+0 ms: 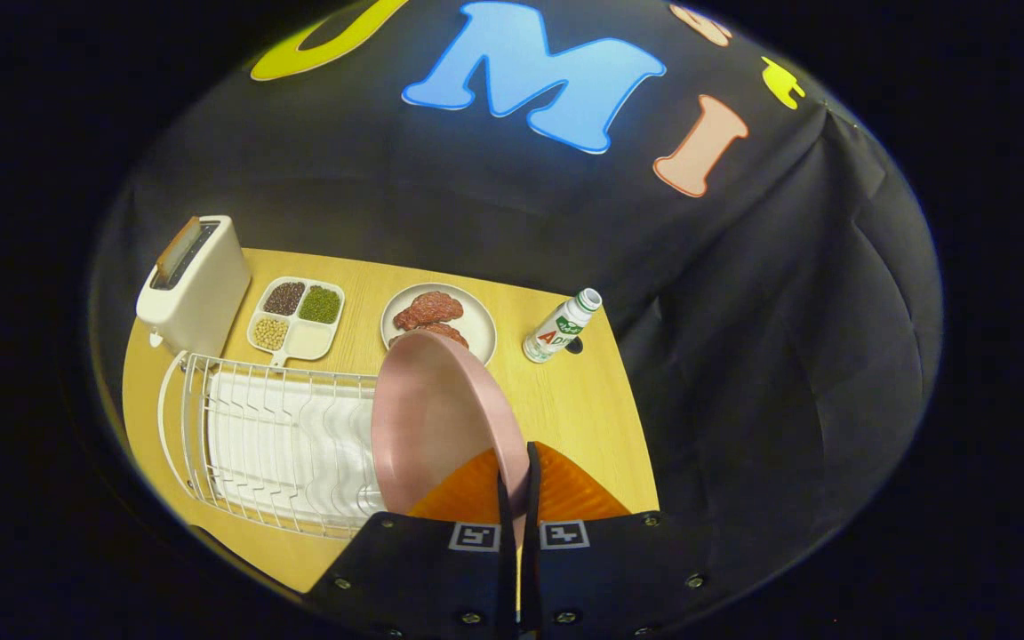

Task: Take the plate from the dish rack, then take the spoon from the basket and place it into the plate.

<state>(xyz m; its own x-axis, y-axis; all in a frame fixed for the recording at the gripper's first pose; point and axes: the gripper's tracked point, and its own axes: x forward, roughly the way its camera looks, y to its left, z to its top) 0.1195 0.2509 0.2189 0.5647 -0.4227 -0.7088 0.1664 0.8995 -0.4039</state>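
Note:
My gripper [517, 484] is shut on the rim of the pink plate [428, 418], both fingers [532, 480] pinching its near edge. The plate stands on edge, tilted, lifted above the right end of the white wire dish rack [272, 440]. Right under the fingers lies an orange ribbed basket [565, 493], partly hidden by the plate and the gripper's body. Its inside is hidden, so I cannot make out a spoon.
On the wooden table [583, 400] stand a cream toaster [195, 283] at the far left, a four-part tray of beans [297, 318], a white plate with meat [441, 320] behind the pink plate, and a small bottle [563, 326] lying near the right edge.

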